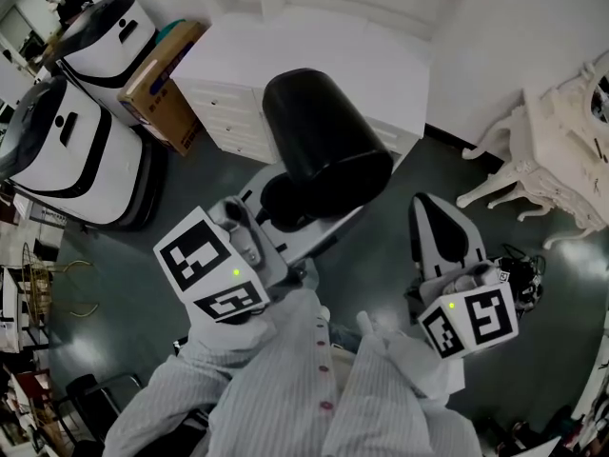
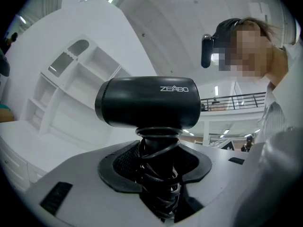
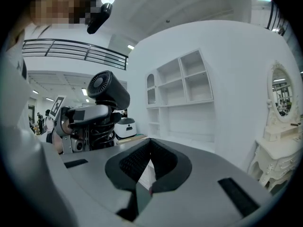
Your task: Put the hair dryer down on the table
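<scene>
Over dark floor near white bench: left gripper pinching hair dryer (cord-wrapped handle); right gripper pressed together.

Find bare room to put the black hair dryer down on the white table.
The white table's flat top looks bare throughout, bordered by the brown cardboard box on its left and the white wall on its right. Crowded: the two white-and-black rounded machines beside that box, and the ornate white vanity at right.
</scene>
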The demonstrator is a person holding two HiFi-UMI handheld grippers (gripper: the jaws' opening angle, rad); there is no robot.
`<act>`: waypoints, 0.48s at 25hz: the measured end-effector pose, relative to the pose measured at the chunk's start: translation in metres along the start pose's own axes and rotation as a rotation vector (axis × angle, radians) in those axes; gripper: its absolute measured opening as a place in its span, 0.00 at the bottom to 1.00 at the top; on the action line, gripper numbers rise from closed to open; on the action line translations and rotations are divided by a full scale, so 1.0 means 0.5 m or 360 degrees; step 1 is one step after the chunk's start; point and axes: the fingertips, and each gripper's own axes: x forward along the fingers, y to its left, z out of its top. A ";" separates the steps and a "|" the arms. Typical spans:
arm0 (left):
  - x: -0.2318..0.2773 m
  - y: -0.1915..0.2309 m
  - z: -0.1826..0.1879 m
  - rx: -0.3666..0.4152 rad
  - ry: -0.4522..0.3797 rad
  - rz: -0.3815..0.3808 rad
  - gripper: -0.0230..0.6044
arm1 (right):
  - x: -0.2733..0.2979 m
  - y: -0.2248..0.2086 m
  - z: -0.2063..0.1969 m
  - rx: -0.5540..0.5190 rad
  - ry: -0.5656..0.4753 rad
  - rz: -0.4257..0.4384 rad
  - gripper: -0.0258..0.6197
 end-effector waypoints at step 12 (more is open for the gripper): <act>0.075 0.258 0.061 -0.0038 0.0034 -0.0064 0.35 | 0.243 -0.078 0.045 -0.0008 0.0034 -0.0113 0.06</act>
